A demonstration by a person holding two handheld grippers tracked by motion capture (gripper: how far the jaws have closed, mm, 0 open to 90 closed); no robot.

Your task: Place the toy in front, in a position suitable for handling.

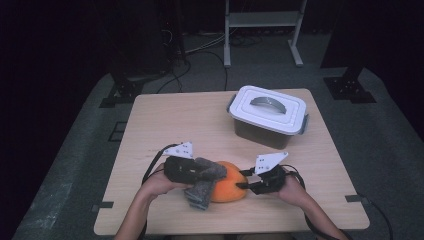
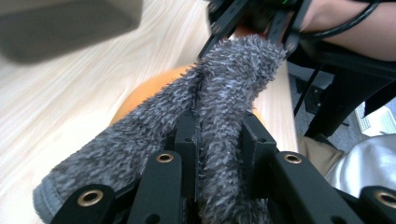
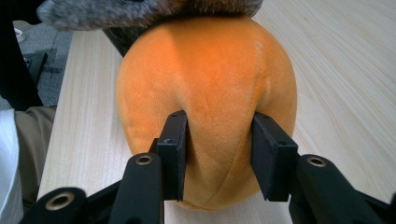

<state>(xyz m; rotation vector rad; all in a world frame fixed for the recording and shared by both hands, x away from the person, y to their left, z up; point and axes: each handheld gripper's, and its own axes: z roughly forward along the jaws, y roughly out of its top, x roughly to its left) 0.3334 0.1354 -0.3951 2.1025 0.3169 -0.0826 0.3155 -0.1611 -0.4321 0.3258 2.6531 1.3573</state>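
No readable txt, labels, brands or nos. anywhere. The white lid of the storage box (image 1: 268, 107) is plain, and the grey plates on the grippers carry no legible marks. Orange plush (image 3: 205, 88), grey fuzzy cloth (image 2: 219, 88) and wood table (image 1: 165, 120) are unmarked too.

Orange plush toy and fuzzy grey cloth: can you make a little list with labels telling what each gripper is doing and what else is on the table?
left gripper: shut on the grey cloth
right gripper: jaws pinching the orange plush toy
cloth position: draped over the toy's top
toy position: resting on the table
other item: white lidded box, at the table's far right, lid on
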